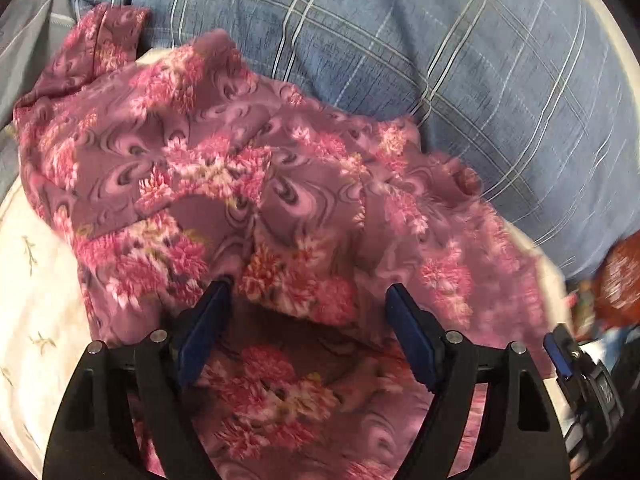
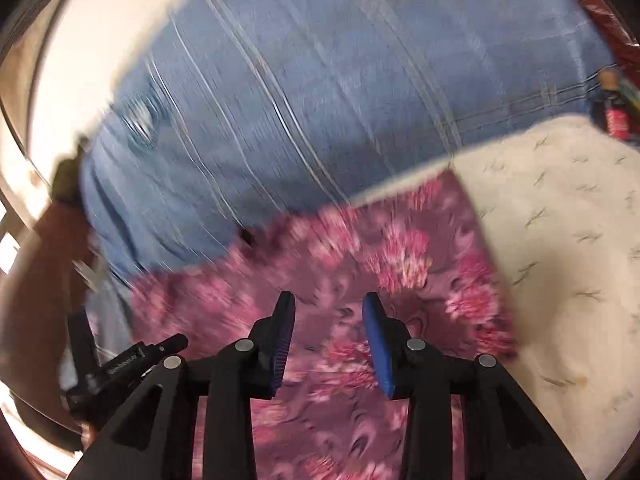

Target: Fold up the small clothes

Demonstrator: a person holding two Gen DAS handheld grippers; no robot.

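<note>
Nearest the left wrist camera, the left gripper (image 1: 308, 292) stands with its black arms and blue-padded fingers spread wide, released, hovering just above a mauve cotton garment printed with pink chrysanthemum flowers (image 1: 248, 168). No cloth sits between the pads. The garment lies in a rumpled heap on a cream bedsheet with small sprig embroidery (image 1: 36, 280), its upper layers creased and bunched, with one flap lying loosely across the near part and a corner sticking out at the far left. Behind it, at the far side, rests a large blue pillow with a pale check pattern (image 1: 440, 60).

In the right wrist view, which is blurred by motion, the right gripper (image 2: 330, 308) hangs over the same floral garment (image 2: 360, 272) with its fingers partly apart and nothing pinched between them. From this side the garment's right edge runs fairly straight against the cream sheet (image 2: 560, 260), and the blue pillow (image 2: 320, 100) fills the far half of the view. A small dark bottle with a red label (image 2: 616, 116) stands at the far right.

The folding seems to be at an early or middle stage: one fold may be laid, but the cloth is uneven and needs smoothing and further folds before it forms a tidy packet.
</note>
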